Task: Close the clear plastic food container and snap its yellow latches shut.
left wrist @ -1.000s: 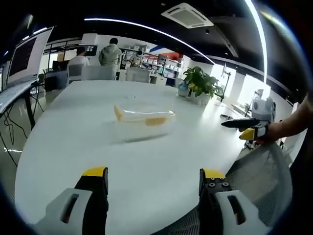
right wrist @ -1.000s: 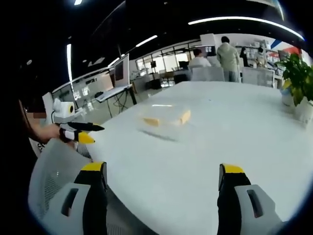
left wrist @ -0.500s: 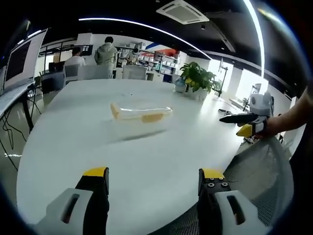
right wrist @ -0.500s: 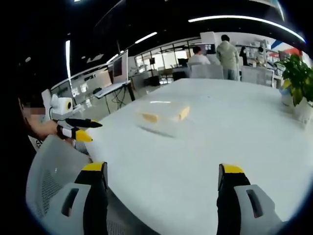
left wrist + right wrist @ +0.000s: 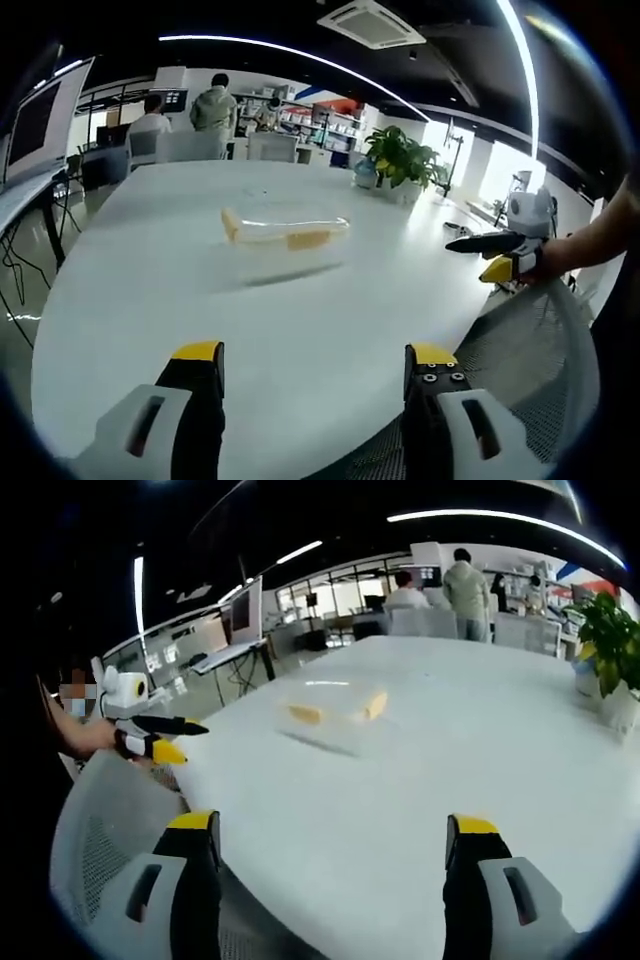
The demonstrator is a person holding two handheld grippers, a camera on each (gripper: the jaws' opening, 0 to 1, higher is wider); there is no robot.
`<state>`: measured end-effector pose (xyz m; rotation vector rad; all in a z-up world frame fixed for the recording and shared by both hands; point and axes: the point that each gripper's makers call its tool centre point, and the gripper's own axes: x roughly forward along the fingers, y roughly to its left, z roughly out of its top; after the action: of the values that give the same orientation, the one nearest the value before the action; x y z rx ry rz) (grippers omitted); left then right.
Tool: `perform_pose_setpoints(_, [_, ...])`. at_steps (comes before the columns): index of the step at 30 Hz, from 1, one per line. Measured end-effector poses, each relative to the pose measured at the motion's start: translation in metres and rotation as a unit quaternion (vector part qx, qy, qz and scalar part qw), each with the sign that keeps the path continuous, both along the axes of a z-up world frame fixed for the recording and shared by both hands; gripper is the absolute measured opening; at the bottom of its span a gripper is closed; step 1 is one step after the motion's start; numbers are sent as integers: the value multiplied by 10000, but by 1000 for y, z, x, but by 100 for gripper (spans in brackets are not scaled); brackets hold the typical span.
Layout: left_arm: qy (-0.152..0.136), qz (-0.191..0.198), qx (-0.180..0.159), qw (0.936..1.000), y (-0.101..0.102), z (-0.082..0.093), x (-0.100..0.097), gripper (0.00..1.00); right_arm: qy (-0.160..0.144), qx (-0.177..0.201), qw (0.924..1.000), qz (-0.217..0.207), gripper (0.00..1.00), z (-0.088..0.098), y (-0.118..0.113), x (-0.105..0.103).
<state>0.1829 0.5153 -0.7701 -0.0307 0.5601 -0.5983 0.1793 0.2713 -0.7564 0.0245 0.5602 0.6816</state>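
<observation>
A wide white table (image 5: 150,300) stands in an open office with a potted plant (image 5: 400,165) at its far side and mesh chair backs (image 5: 100,820) at its near edge. The clear food container (image 5: 285,228) with yellow latches (image 5: 374,704) sits mid-table, contents indiscernible. Left gripper (image 5: 312,362) and right gripper (image 5: 333,832) both gape wide, well short of it, much as a second ago.

Container (image 5: 285,232): clear, glossy plastic with opaque yellow latches.
Table (image 5: 150,300): smooth white top, faint sheen.
Chair (image 5: 105,825): grey mesh back.
Grippers' jaws: matt black, yellow tips.
</observation>
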Motion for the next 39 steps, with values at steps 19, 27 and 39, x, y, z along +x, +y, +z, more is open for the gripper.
perform_pose_setpoints(19, [119,54,2,9999,3,-4,-1,69,41,148,9998,95,91,3,5,-3])
perform_pose_setpoints(27, [152,45,49,9999,3,-6,-2,69,-21,201,9998,81,91,7,5,-2])
perform_pose_setpoints(39, [165,-80,113,9998,-1,-7,-4,68,8,143,9999,89,91,4,4,-2])
